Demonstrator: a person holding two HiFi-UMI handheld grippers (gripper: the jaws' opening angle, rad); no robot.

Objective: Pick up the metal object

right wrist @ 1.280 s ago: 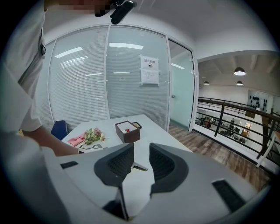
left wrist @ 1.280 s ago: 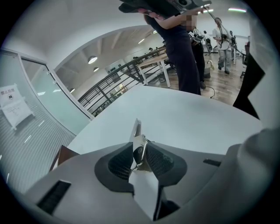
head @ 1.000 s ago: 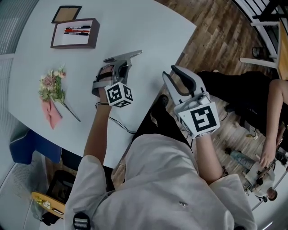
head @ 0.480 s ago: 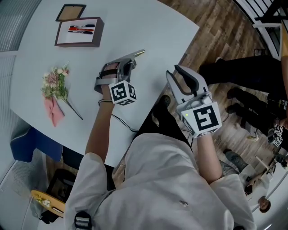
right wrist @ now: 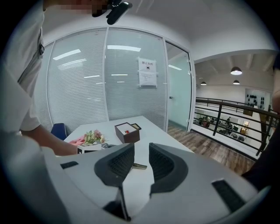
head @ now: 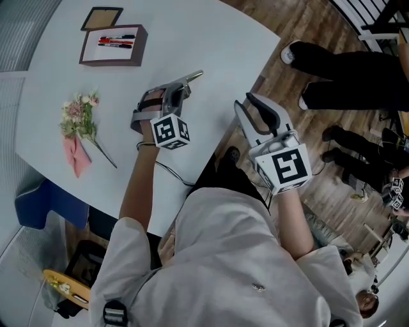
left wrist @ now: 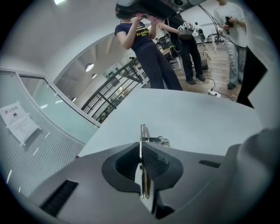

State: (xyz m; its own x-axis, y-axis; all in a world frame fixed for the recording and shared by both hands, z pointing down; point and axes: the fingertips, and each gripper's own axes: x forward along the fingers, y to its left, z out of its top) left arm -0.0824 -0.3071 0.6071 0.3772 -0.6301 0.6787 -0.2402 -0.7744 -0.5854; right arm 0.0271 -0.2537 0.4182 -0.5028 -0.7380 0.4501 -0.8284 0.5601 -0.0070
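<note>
The metal object [head: 192, 76] is a thin flat silvery strip on the white table [head: 211, 38]. My left gripper [head: 174, 89] is shut on its near end, and its far tip sticks out past the jaws. In the left gripper view the strip [left wrist: 142, 133] stands edge-on, pinched between the ribbed pads [left wrist: 154, 161] of the left gripper [left wrist: 142, 153]. I cannot tell whether it is off the table. My right gripper [head: 254, 110] hangs open beyond the table's edge, over the wooden floor. The right gripper view shows the right gripper [right wrist: 141, 158] holding nothing, with the strip's tip [right wrist: 139, 166] seen far off through the gap.
A brown box with marker pens [head: 114, 45] and a small picture frame [head: 102, 18] sit at the table's far side. A small flower bouquet [head: 80, 124] lies at the left. A person's legs [head: 345, 60] stand on the floor at the right. A blue chair [head: 38, 204] is below the table's left edge.
The left jaws have closed onto the metal strip. The left hand shifted only slightly. The right gripper stayed put. A person's legs have come into view at the upper right.
</note>
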